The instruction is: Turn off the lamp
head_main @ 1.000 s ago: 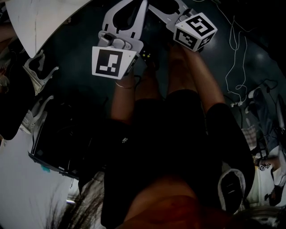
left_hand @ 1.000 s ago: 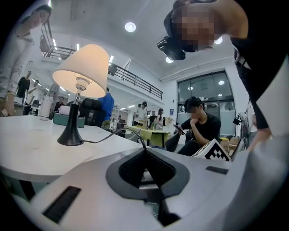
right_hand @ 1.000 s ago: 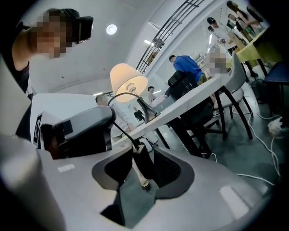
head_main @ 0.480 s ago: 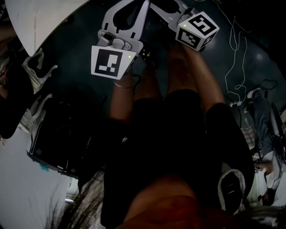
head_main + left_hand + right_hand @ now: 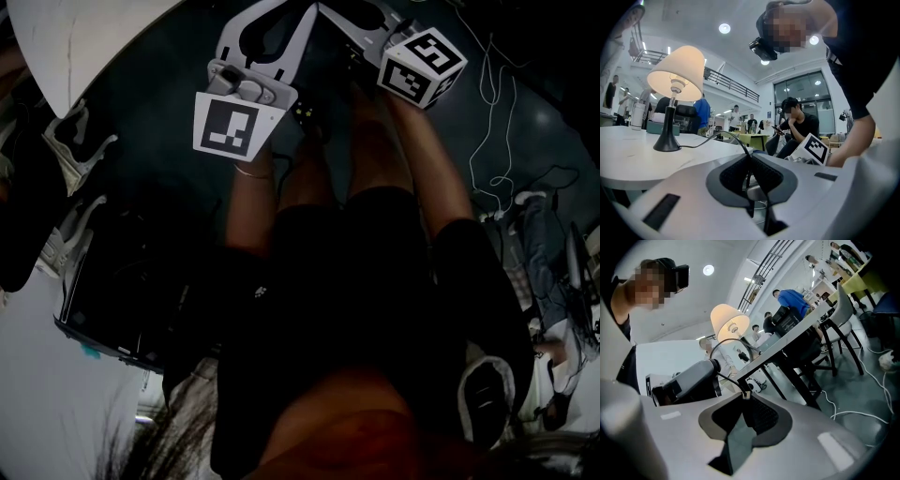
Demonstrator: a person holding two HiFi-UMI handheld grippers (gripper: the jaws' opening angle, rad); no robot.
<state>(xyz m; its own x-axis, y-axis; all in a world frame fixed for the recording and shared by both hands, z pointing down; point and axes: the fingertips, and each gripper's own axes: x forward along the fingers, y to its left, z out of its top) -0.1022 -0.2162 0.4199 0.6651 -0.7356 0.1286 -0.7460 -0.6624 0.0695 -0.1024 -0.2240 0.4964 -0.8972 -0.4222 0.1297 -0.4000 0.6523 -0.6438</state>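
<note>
The lamp [image 5: 677,74] stands lit on the white table [image 5: 633,161], cream shade over a black base [image 5: 667,140]. Its black cord [image 5: 723,135] runs off the table into my left gripper [image 5: 750,160], whose pads are shut on it. In the right gripper view the lit lamp [image 5: 728,322] shows behind and the cord [image 5: 727,379] arcs down to my right gripper [image 5: 745,397]. Its jaws have just been closing and now pinch a small pale switch piece [image 5: 746,394] on the cord. The left gripper's body [image 5: 686,378] sits close beside it. In the head view both marker cubes [image 5: 228,126] [image 5: 422,66] sit at the top.
The table's rim [image 5: 84,52] curves past the top left of the head view. Cables [image 5: 489,131] trail over the dark floor, and a black case [image 5: 112,300] lies at the left. Chairs and table legs [image 5: 820,348] stand behind, with seated people [image 5: 799,126] farther off.
The right gripper's marker cube has edged slightly to the right at the top of the head view. The left gripper and my legs stay where they were.
</note>
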